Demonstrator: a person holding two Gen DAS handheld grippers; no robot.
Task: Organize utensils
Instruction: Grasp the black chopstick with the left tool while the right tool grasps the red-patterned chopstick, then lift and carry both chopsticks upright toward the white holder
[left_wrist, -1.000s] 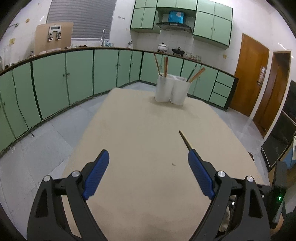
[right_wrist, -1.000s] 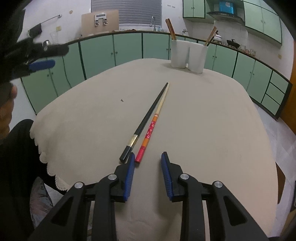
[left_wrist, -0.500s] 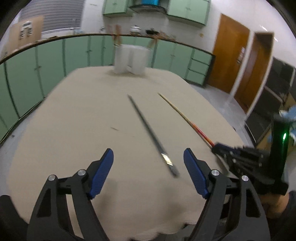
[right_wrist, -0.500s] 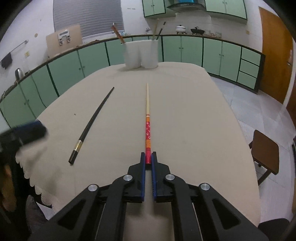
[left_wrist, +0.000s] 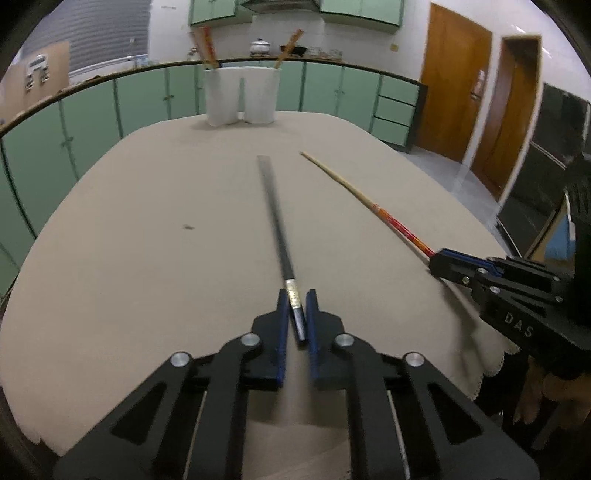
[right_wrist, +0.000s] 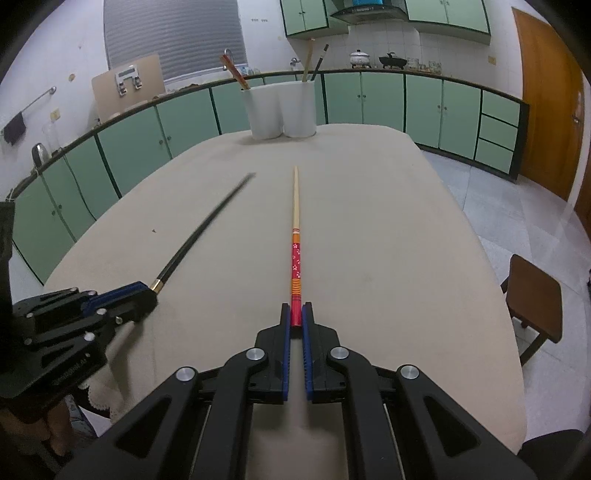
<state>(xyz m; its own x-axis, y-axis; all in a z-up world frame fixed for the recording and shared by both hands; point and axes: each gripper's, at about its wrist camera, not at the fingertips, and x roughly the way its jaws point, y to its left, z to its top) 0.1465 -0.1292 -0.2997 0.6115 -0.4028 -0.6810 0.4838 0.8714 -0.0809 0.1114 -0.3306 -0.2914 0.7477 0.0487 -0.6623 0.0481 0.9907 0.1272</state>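
Gripping red chopstick (right_wrist: 296, 258) right claw (right_wrist: 296, 321), left claw (left_wrist: 296, 308) straddling black chopstick (left_wrist: 275, 218)

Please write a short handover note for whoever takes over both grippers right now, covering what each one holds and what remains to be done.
Left gripper: jaws close around the butt end of the black chopstick; contact not certain, the image is blurred.
Right gripper: shut on the red end of the red patterned chopstick.
Both point toward the two white holders at the far end of the table.
Done: other chopsticks already stand in the holders.
Left: carry these two over and drop them in.
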